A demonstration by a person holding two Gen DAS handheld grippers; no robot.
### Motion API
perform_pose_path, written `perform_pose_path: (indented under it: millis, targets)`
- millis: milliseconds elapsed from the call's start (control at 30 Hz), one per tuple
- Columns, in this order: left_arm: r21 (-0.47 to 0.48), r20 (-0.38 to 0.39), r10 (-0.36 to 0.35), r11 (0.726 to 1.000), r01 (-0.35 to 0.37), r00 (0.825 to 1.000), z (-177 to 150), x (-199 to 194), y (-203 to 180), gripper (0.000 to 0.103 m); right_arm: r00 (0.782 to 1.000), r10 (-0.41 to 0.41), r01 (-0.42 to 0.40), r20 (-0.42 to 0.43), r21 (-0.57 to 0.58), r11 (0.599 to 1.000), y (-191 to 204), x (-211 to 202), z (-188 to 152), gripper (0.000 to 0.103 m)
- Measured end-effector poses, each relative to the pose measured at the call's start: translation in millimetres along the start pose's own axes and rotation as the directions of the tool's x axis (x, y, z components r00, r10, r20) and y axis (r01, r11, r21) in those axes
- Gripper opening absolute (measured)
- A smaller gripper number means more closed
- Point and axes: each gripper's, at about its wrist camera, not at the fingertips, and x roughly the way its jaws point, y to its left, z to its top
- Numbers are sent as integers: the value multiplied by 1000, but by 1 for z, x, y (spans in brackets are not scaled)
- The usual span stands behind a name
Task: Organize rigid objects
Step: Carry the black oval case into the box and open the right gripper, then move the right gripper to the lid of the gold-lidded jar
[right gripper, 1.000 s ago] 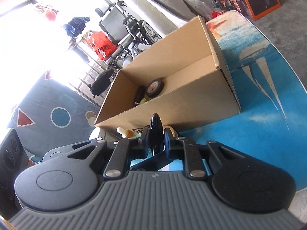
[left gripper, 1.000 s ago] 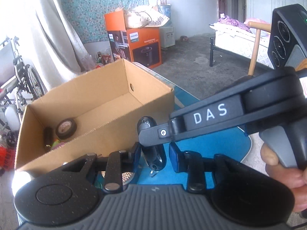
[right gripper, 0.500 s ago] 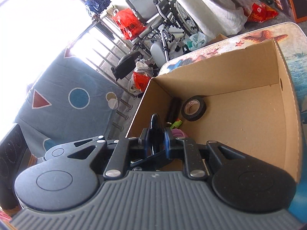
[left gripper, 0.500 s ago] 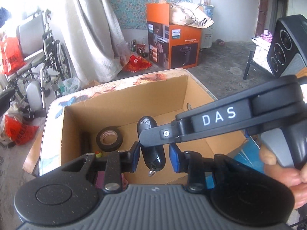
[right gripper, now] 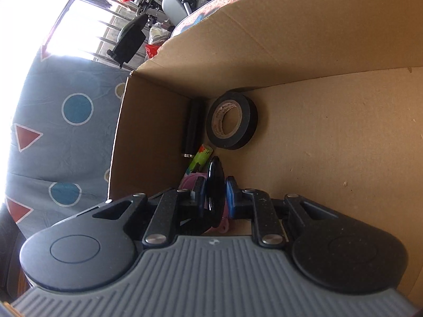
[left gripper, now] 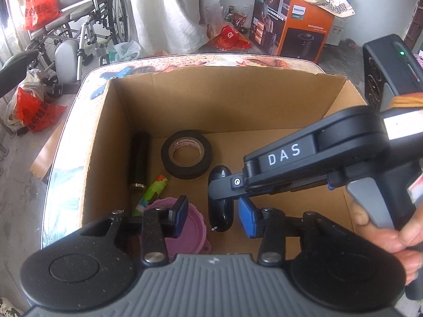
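Cardboard box [left gripper: 185, 111] on patterned surface [left gripper: 66, 142], open top. Right tool [right gripper: 215, 195] clamped on black key fob [right gripper: 214, 185], held above box floor near box's left wall. Left tool [left gripper: 212, 212] over same box, jaws opening, straddling fob without pads touching it. Inside box, by left wall: black tape roll [left gripper: 186, 154], black cylinder [left gripper: 138, 157], green patterned tube [left gripper: 152, 191], pink lid [left gripper: 190, 229] directly beneath tools. Wheelchair [left gripper: 87, 26] and orange carton [left gripper: 288, 18] beyond box.
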Motion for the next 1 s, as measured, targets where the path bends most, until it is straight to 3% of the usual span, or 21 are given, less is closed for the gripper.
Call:
perform_pose_path:
  millis: [200,267,500,667,800,900,1000]
  targets:
    - [-17,39,-15,1000,16,999,-2,-14,-1,48,1000,-28,28,-14,31,999,0,7,2,22]
    - [-30,64,-35,999,37,997,-5,-23,0,49,1000,-23,23,15,26,999,-1,2,-2,31]
    - [14,192,-112,994,111,975,-31,-76,-12,53,982,100,-108,157,41,993,-10,-55,-26,32]
    - [99,251,-183,982,163,951,-68,-110,-24,55,940,196,-205,279,5,979,-11,-116,-75,32]
    - [161,231,-257,961,224,938,-98,-117,-34,55,908,229,-242,350,-7,970,-25,-157,-125,32]
    - [208,198,-297,944,256,934,-120,-112,-43,56,897,214,-233,386,3,972,-37,-168,-159,32]
    - [260,163,-289,935,241,943,-141,-97,-57,56,896,167,-189,411,13,982,-48,-166,-187,32]
